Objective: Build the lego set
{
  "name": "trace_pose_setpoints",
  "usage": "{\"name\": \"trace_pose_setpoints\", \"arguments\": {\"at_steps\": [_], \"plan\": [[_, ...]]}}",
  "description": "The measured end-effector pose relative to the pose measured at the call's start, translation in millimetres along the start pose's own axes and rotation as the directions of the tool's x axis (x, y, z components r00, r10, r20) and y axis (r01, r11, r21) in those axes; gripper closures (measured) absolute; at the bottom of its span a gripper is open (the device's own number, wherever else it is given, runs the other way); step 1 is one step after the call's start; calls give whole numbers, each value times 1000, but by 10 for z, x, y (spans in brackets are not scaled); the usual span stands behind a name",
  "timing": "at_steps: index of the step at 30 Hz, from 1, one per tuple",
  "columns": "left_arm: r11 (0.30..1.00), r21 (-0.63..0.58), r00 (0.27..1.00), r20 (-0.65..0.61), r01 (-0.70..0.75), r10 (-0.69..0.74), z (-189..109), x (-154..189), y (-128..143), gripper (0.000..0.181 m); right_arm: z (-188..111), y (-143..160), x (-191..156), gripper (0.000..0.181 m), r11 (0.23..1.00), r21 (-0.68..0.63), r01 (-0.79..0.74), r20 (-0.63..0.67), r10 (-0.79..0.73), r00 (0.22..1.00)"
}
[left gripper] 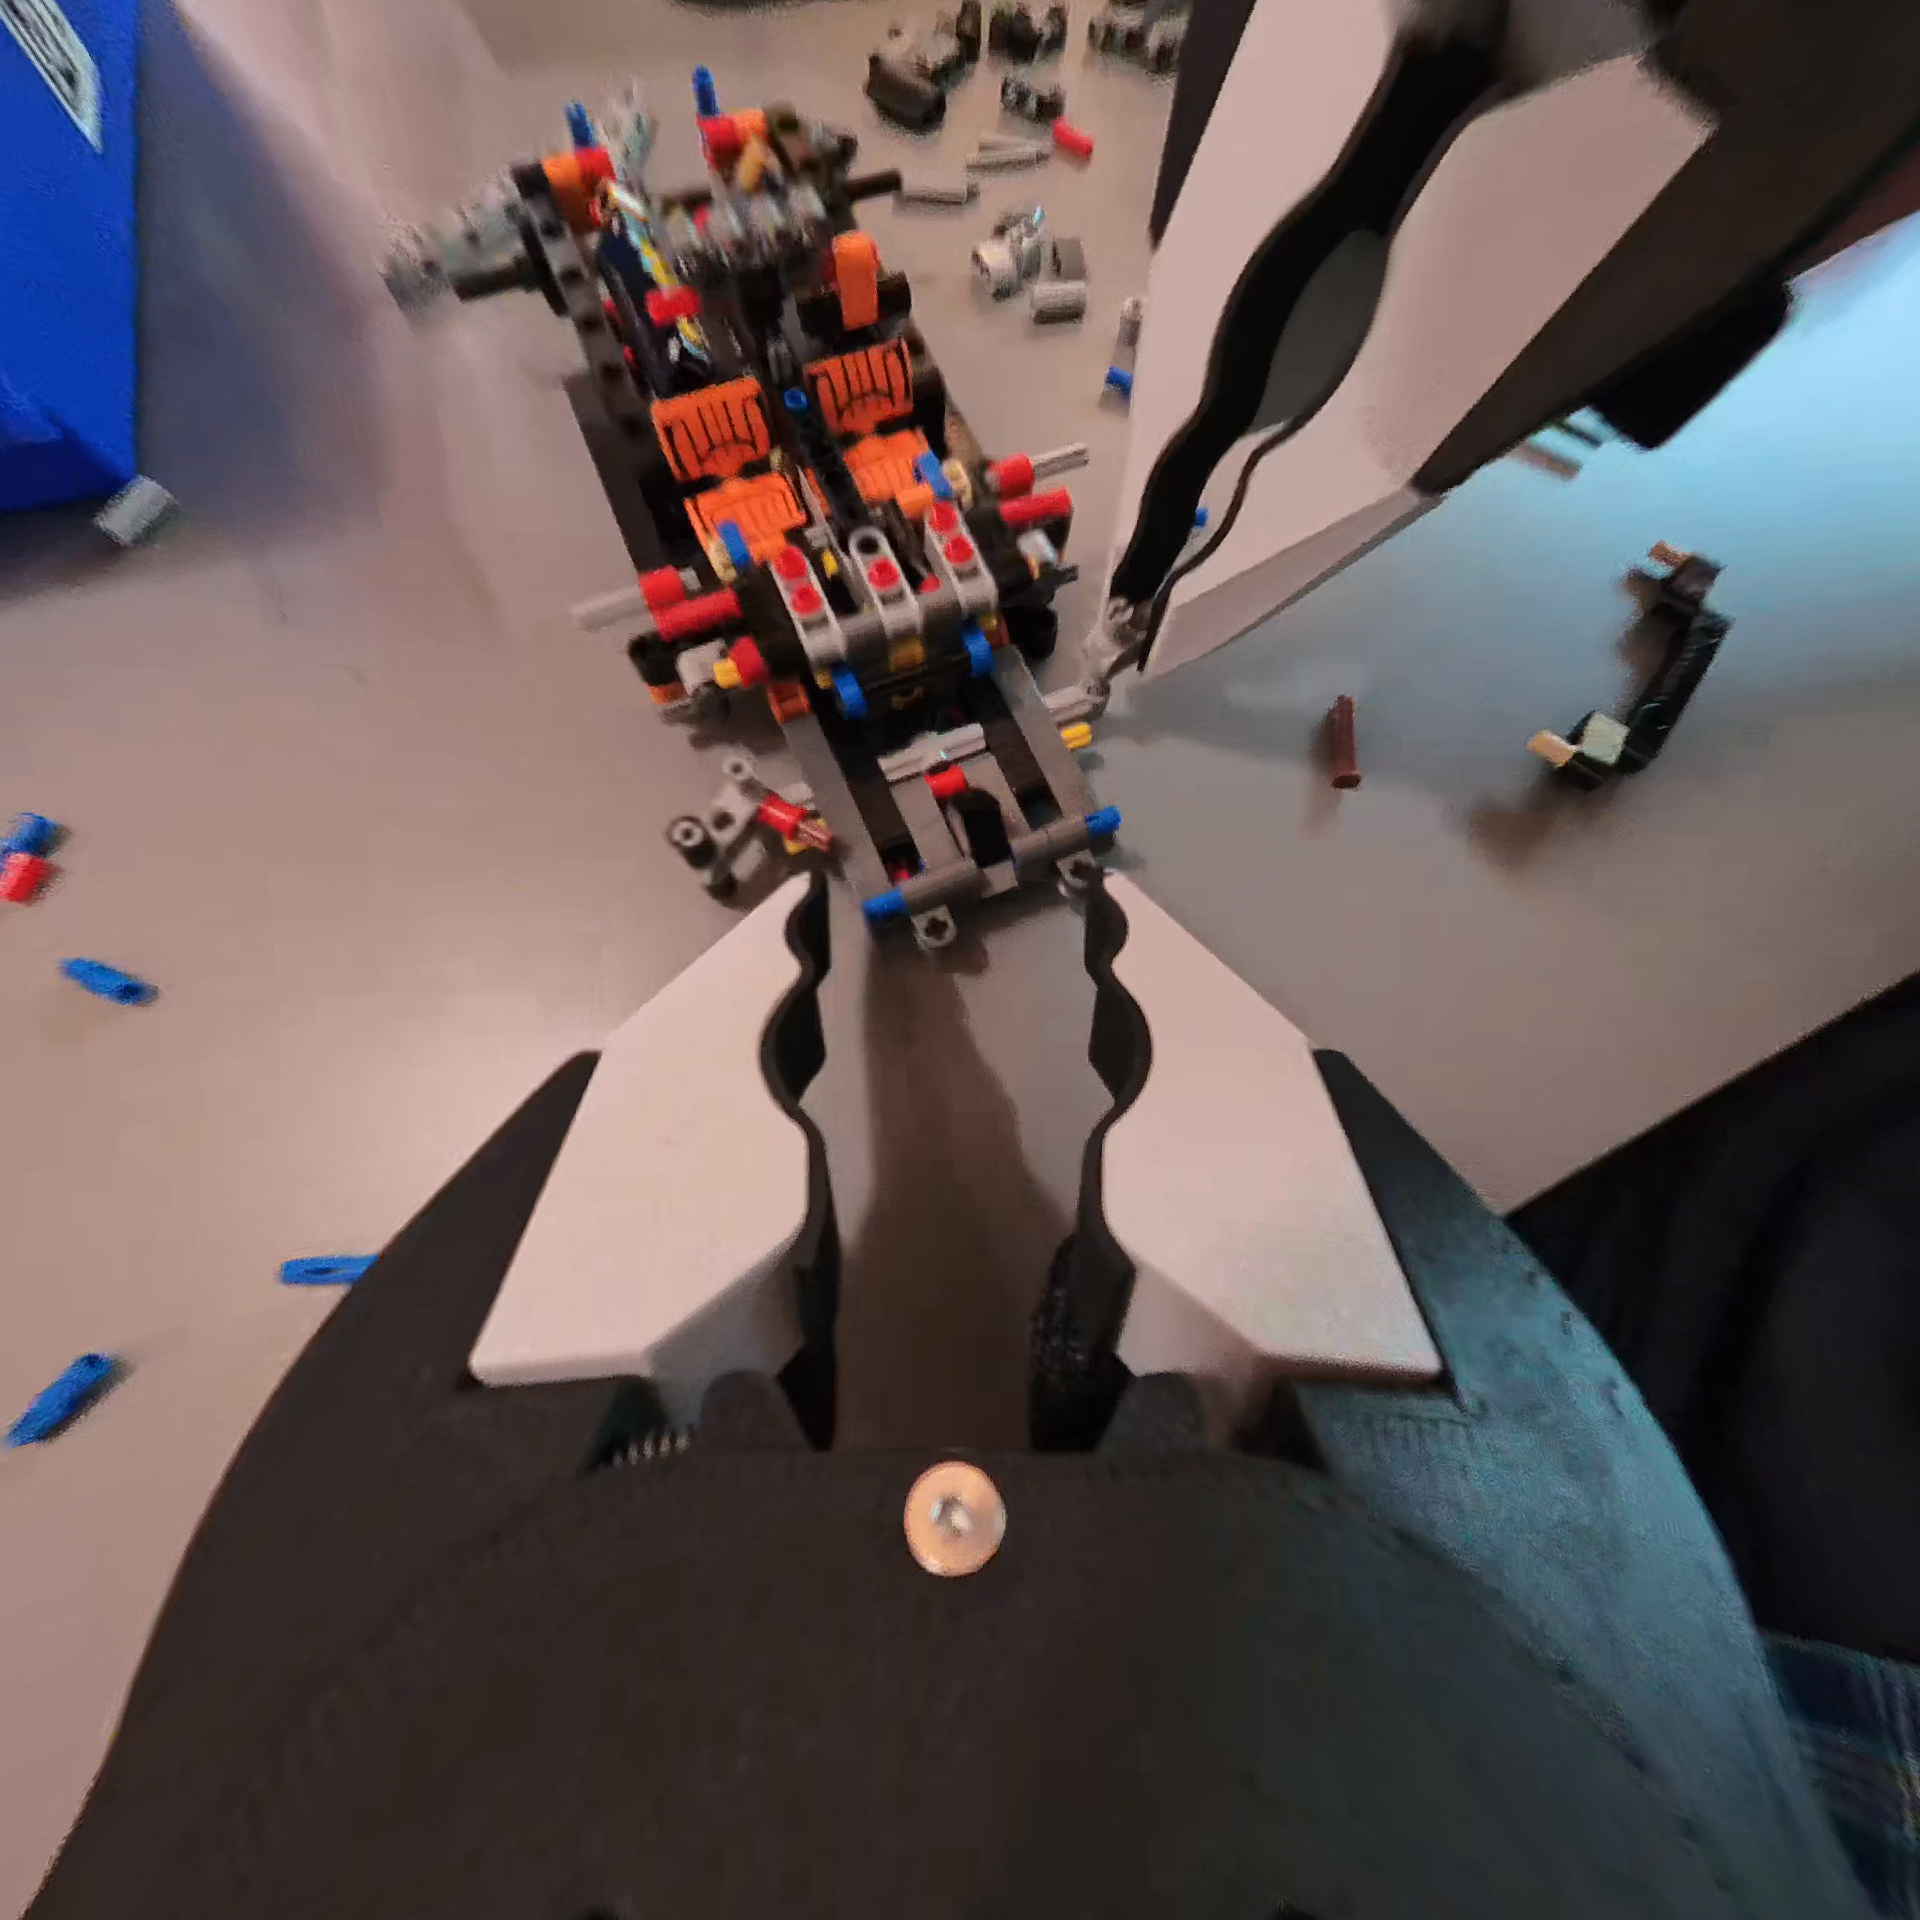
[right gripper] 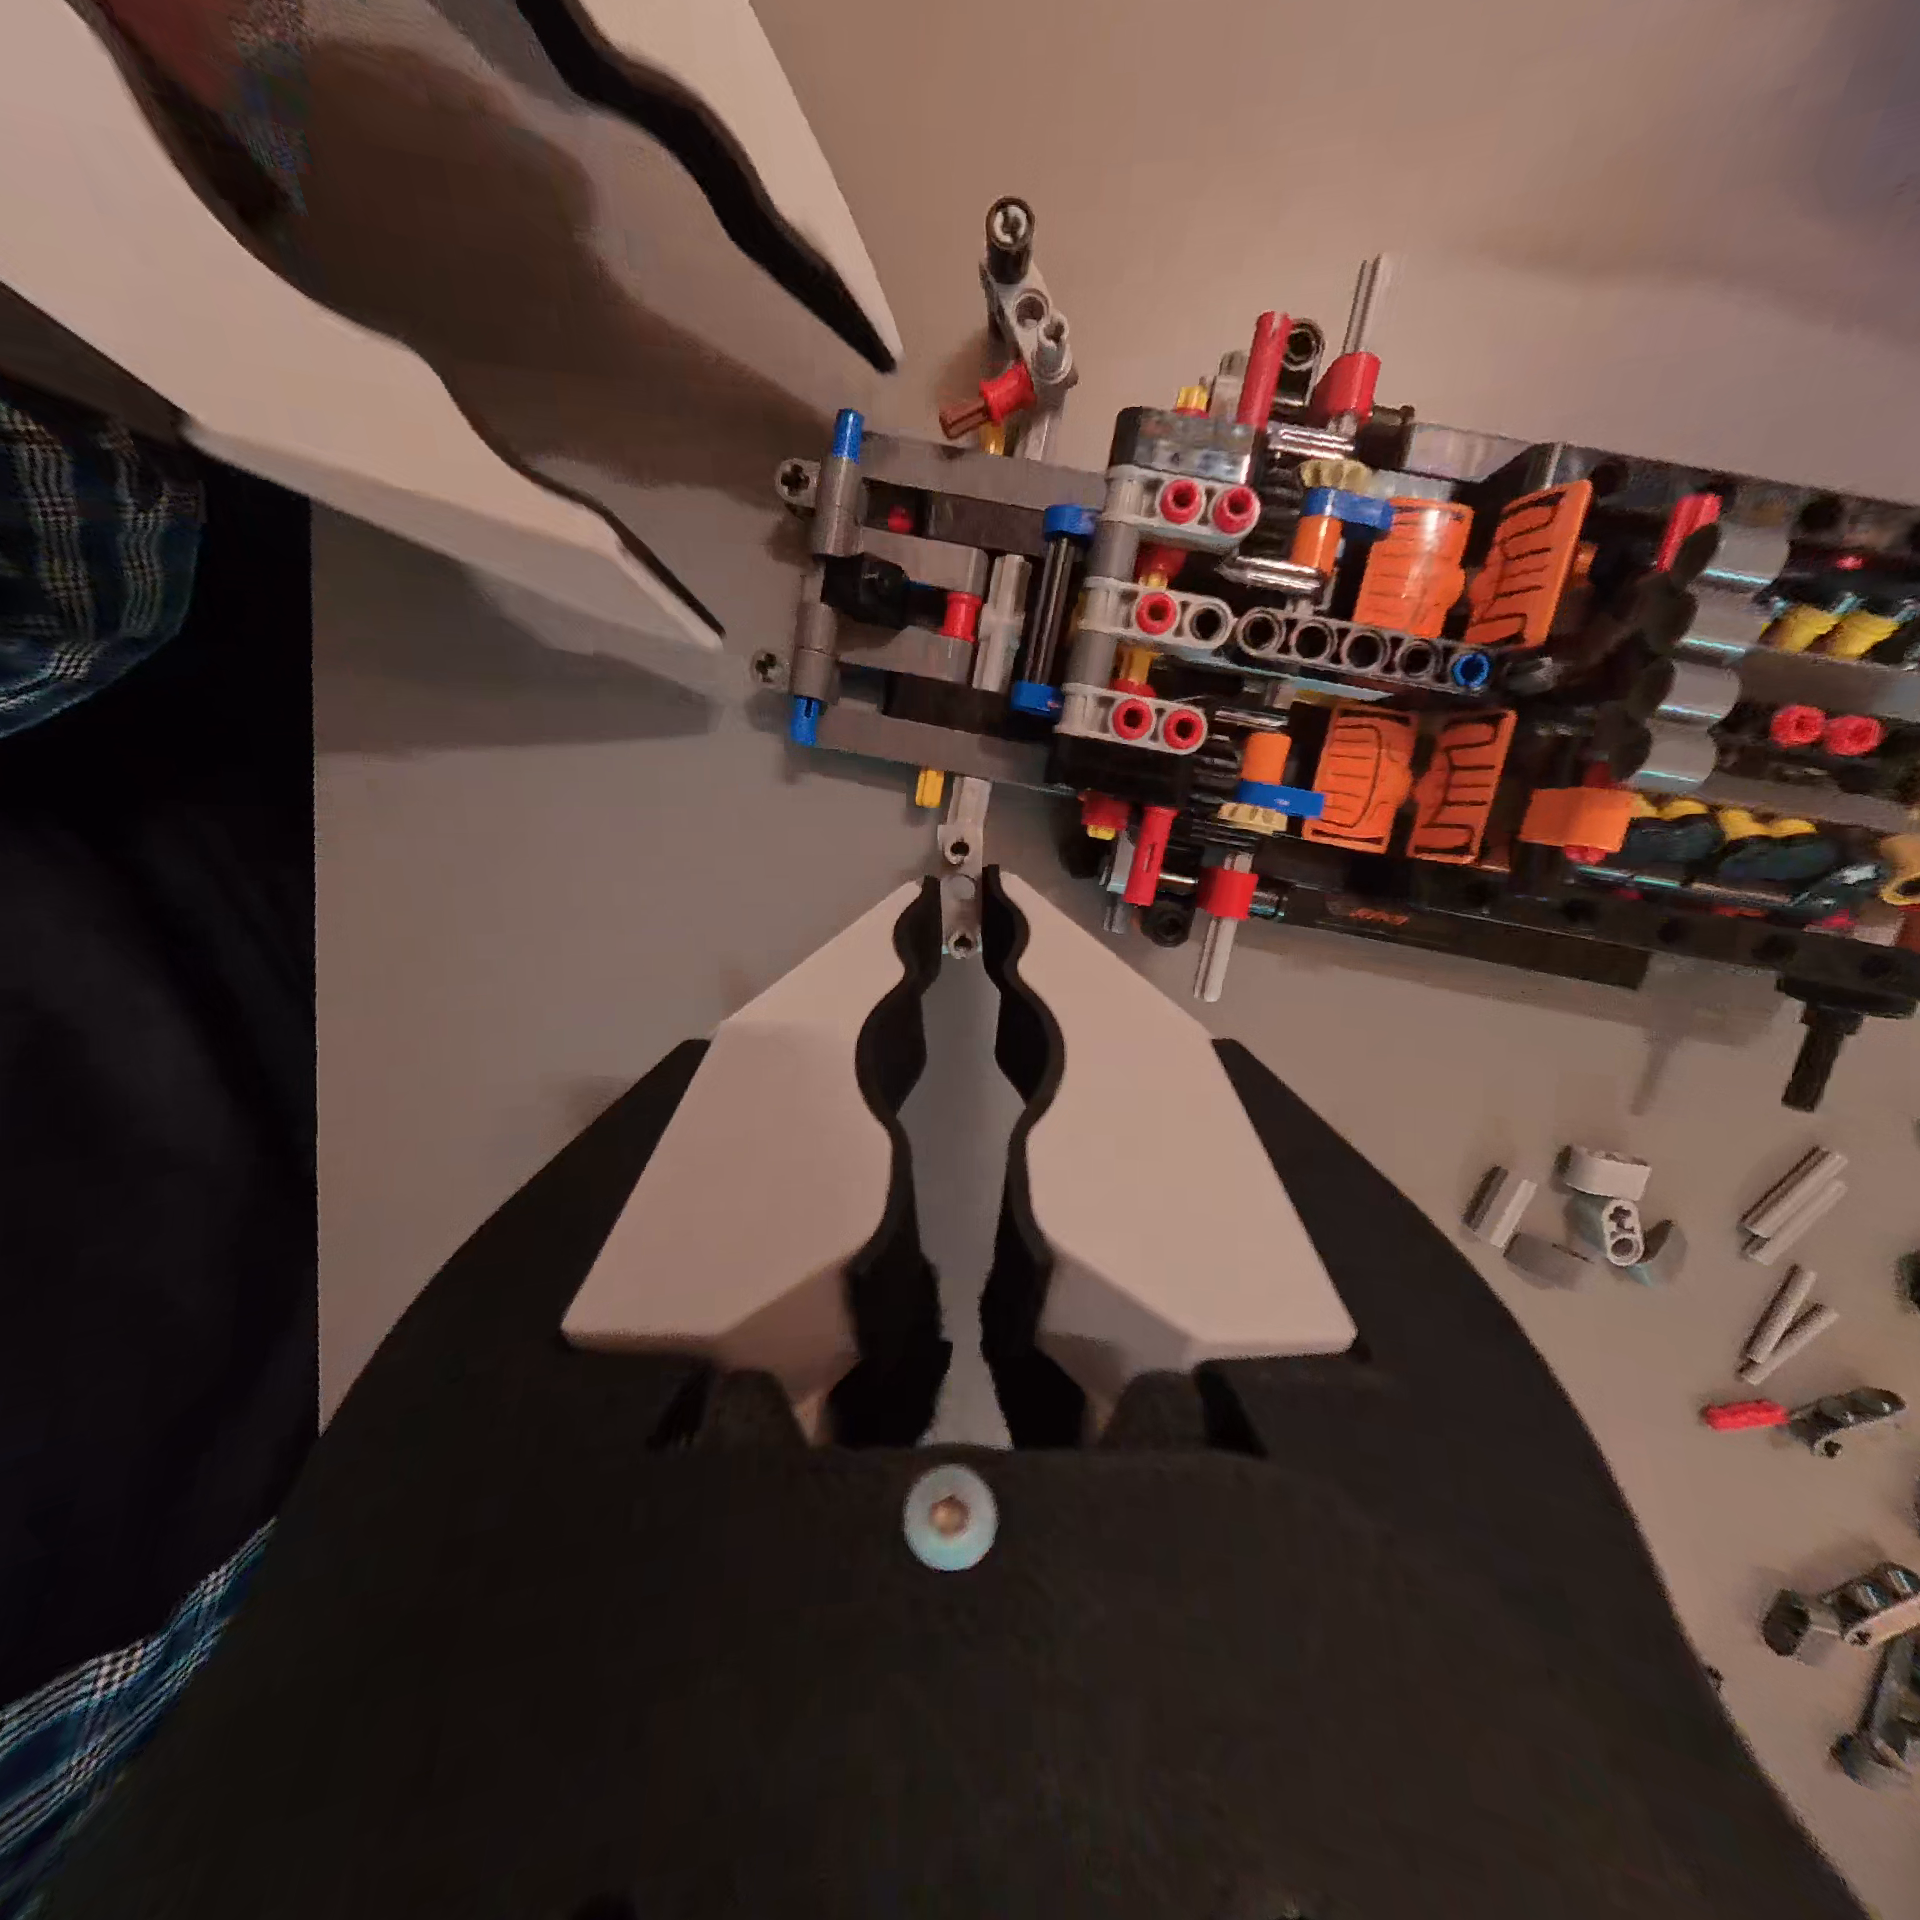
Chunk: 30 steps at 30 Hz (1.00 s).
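Note:
The part-built lego car (left gripper: 831, 540), black and grey with orange seats and red and blue pins, lies on the pale table. Its grey front frame (left gripper: 977, 852) lies just beyond my open, empty left gripper (left gripper: 956, 904). My right gripper (left gripper: 1127, 623) comes in from the upper right and is shut on a thin light grey beam (left gripper: 1101, 665) at the car's side. In the right wrist view the right gripper (right gripper: 958, 894) pinches the end of this beam (right gripper: 961, 925), which runs across the front frame (right gripper: 914, 603). The left gripper (right gripper: 800, 497) stands open at the frame's end.
Loose grey pieces (left gripper: 1029, 260) lie past the car, also in the right wrist view (right gripper: 1558, 1216). A black curved part (left gripper: 1642, 675), a brown pin (left gripper: 1343, 743), blue pins (left gripper: 104, 982) and a blue box (left gripper: 62, 260) sit around. A small grey sub-assembly (right gripper: 1023, 312) lies beside the frame. Tip to tip, the grippers are about 7 cm apart.

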<state>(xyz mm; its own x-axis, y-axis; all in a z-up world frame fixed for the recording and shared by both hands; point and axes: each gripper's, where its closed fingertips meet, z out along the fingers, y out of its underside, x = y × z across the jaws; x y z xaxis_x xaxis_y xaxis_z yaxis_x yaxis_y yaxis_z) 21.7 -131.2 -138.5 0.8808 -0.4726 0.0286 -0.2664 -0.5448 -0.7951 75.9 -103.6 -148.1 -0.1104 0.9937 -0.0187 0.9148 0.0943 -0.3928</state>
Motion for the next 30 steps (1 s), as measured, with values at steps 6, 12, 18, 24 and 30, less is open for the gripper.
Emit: {"name": "trace_pose_setpoints", "arguments": {"at_steps": [6,12,18,24,30], "plan": [[988,69,985,-92,-139,145,-61,197,-345,153,-14,-6,-1,177,1000,12,-12,28,12,1000],[970,28,961,-135,-240,241,288,305,-429,174,13,15,-7,177,999,23,-28,45,27,999],[959,-5,949,-144,-283,279,418,292,-390,181,25,35,-7,176,1000,18,-23,53,22,998],[969,-19,957,-166,-245,239,426,270,-294,181,25,29,-9,176,1000,10,-14,46,14,999],[969,-26,958,-160,-246,239,432,249,-259,181,21,9,-4,177,1000,-7,15,8,-15,1000]]}}
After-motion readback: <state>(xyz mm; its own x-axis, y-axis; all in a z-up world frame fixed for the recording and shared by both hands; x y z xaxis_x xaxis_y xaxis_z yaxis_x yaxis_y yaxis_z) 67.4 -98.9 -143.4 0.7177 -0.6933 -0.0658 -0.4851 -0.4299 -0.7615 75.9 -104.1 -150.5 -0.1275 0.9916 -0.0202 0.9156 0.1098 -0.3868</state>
